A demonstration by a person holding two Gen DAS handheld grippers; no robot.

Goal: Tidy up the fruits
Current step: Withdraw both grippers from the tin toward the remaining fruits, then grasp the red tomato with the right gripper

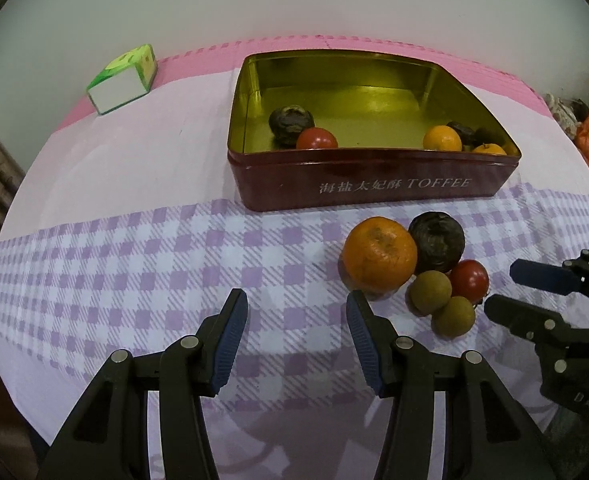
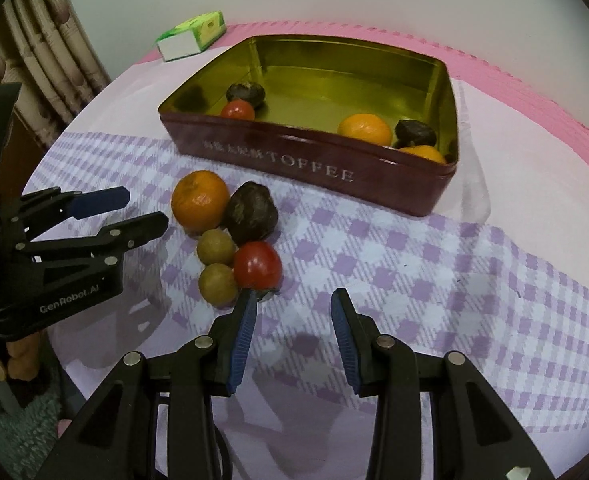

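While fruit cluster [image 2: 230,236] crowds left, right hand-held gripper [image 2: 294,312] gapes.

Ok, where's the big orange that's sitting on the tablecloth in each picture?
Left wrist view: the big orange sits right of centre, just beyond the left gripper, touching the dark wrinkled fruit.
Right wrist view: the same orange sits left of centre, with the left gripper entering from its left.
Shared landmark: the red TOFFEE tin behind the orange.
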